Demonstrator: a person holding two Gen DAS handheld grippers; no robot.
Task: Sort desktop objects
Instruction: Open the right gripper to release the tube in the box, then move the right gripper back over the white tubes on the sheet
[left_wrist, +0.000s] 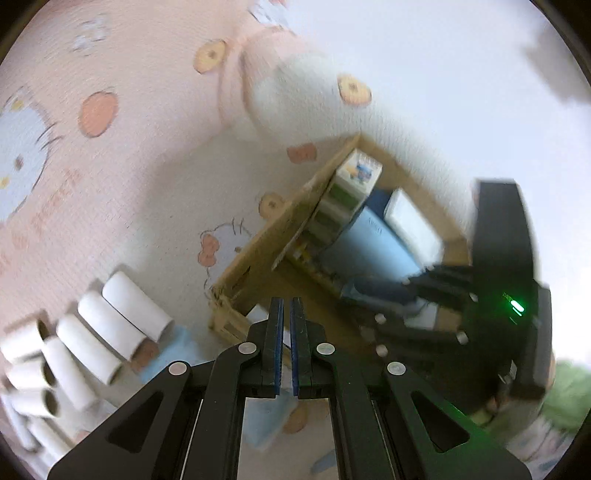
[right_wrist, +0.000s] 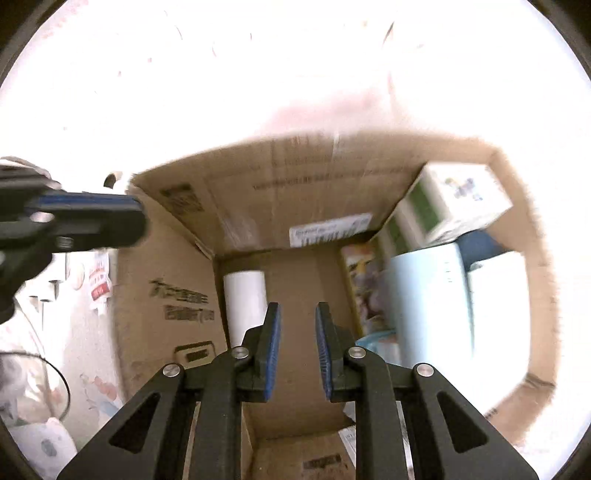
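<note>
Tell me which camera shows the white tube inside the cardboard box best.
The right wrist view: the white tube lies on the box floor ahead of the right gripper. In the left wrist view it is hidden.

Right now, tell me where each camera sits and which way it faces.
Left wrist: on the left gripper, tilted down at white cardboard tubes on a pink cartoon-print cloth beside the brown cardboard box; its shut jaws and the right gripper show.
Right wrist: on the right gripper, looking down into the box; the left gripper shows.
Shared: the box and its white carton.
</note>
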